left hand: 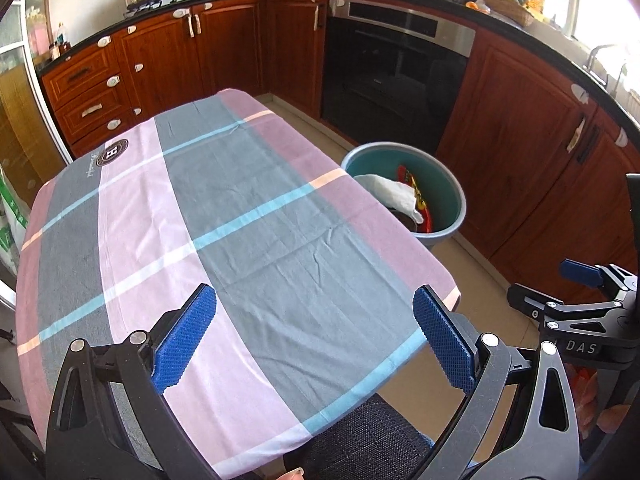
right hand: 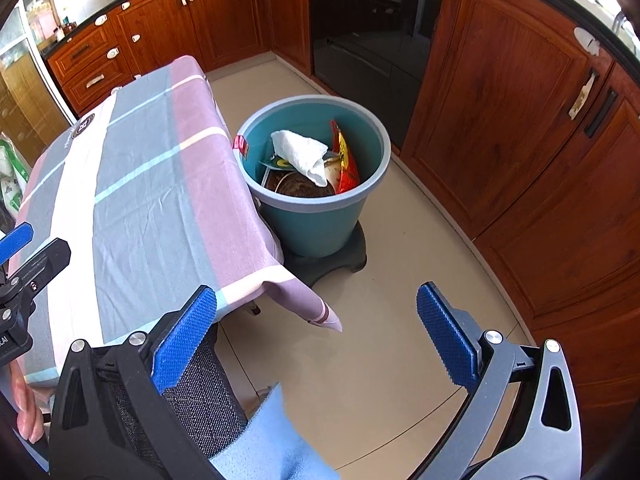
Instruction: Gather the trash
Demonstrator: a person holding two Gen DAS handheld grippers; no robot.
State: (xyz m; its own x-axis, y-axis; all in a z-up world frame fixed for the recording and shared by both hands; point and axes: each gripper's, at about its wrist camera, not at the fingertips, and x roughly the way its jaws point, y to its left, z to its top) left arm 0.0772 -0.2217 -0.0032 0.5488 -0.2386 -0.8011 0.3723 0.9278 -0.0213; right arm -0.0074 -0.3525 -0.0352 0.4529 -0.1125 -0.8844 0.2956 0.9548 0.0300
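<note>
Kitchen, checked-cloth counter bare. Trash, white tissue and red wrapper, sits in the teal bin beside it. Your left tongs and right tongs both spread, holding nothing.

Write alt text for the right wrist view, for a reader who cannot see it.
A teal bin on the kitchen floor holds trash: a white tissue and a red wrapper. The open, empty right gripper faces it. A table under a checked cloth stands to the left.
</note>
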